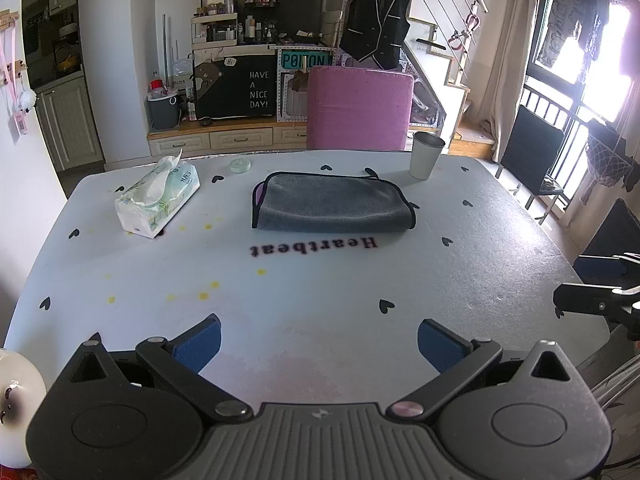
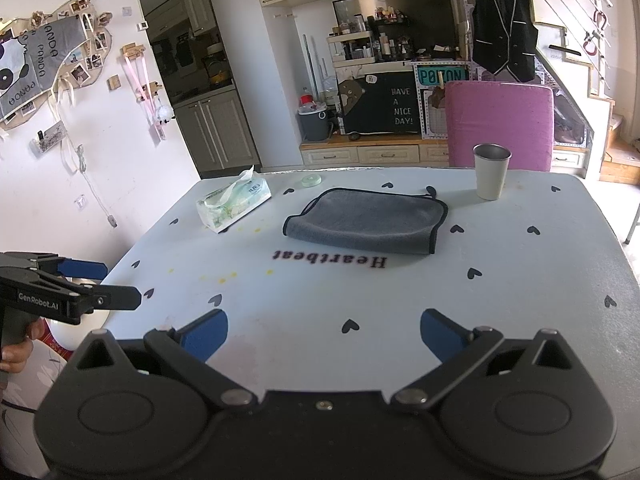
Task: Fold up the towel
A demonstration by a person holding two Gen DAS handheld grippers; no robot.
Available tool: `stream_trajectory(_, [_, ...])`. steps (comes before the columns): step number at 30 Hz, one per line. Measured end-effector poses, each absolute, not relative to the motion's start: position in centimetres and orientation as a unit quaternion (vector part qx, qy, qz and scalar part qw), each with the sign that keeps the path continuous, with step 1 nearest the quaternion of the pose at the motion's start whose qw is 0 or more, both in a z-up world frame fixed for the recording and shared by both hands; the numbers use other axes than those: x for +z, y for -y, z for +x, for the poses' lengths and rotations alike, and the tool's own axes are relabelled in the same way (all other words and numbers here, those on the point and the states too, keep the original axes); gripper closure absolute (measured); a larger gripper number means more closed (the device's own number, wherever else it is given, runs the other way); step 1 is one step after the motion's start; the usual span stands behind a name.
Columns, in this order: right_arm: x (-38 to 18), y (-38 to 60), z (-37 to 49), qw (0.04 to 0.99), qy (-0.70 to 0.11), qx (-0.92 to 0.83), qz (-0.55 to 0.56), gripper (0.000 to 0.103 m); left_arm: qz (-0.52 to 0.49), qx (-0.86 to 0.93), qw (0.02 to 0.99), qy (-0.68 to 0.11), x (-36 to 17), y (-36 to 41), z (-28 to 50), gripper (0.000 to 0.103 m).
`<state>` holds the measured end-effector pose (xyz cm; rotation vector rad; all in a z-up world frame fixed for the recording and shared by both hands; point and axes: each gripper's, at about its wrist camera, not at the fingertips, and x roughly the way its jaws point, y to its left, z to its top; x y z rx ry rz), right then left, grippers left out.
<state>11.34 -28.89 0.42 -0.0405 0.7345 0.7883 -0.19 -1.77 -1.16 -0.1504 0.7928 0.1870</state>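
A grey towel (image 1: 334, 203) with black edging lies folded flat on the far half of the pale blue table (image 1: 320, 280), above the printed word "Heartbeat". It also shows in the right wrist view (image 2: 366, 220). My left gripper (image 1: 319, 340) is open and empty, low over the near table edge, well short of the towel. My right gripper (image 2: 324, 338) is open and empty, likewise near the front edge. The left gripper appears from the side in the right wrist view (image 2: 96, 284), at the table's left front corner.
A tissue pack (image 1: 158, 200) lies left of the towel. A small round green lid (image 1: 240, 165) sits behind it. A metal cup (image 1: 425, 155) stands at the back right. A pink chair (image 1: 360, 108) stands behind the table. A white round object (image 1: 16, 400) sits at the lower left.
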Motion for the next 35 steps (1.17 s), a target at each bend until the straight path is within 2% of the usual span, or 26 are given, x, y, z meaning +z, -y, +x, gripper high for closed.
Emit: stream_trajectory(35, [0.39, 28.69, 11.31, 0.858, -0.349, 0.377, -0.018, 0.000, -0.077, 0.096, 0.914, -0.386, -1.44, 1.83, -0.29, 0.000])
